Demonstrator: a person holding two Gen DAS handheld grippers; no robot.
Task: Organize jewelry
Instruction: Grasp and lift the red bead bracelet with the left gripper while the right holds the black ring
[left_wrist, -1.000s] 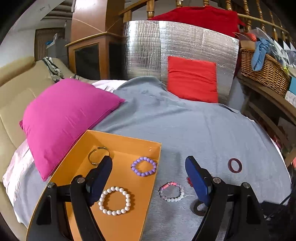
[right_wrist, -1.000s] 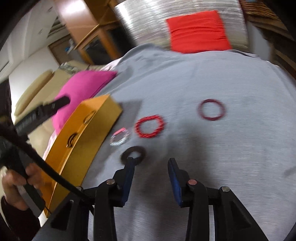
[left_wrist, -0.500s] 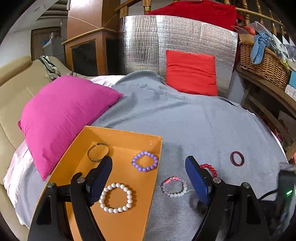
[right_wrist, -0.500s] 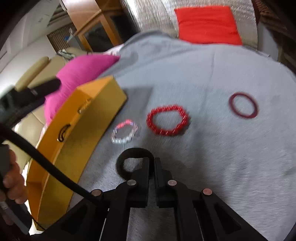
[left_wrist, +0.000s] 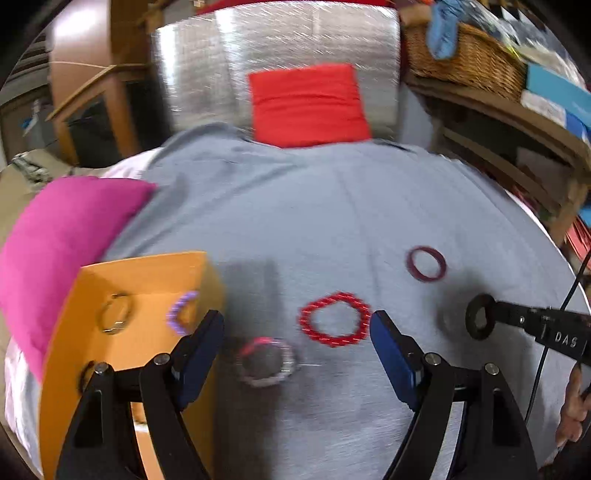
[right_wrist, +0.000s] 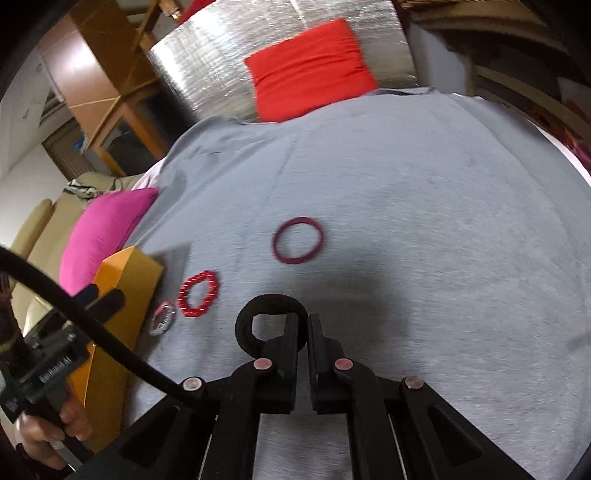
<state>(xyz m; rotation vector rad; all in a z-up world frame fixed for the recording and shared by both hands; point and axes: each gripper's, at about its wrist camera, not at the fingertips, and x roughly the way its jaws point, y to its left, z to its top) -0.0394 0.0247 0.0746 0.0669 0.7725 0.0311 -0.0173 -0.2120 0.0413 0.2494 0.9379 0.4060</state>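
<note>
Right gripper (right_wrist: 302, 325): just closed, now pinching black ring (right_wrist: 258, 314), lifted off grey cloth (right_wrist: 424, 221).
Left gripper (left_wrist: 295, 332): shifted from orange tray (left_wrist: 110, 354) toward red bead bracelet (left_wrist: 334, 319).

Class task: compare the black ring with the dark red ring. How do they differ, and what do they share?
The black ring is pinched in the shut right gripper; the dark red ring lies free on the grey cloth. The black ring's band is thick, the dark red ring's thin. Both are plain closed hoops without beads.
</note>
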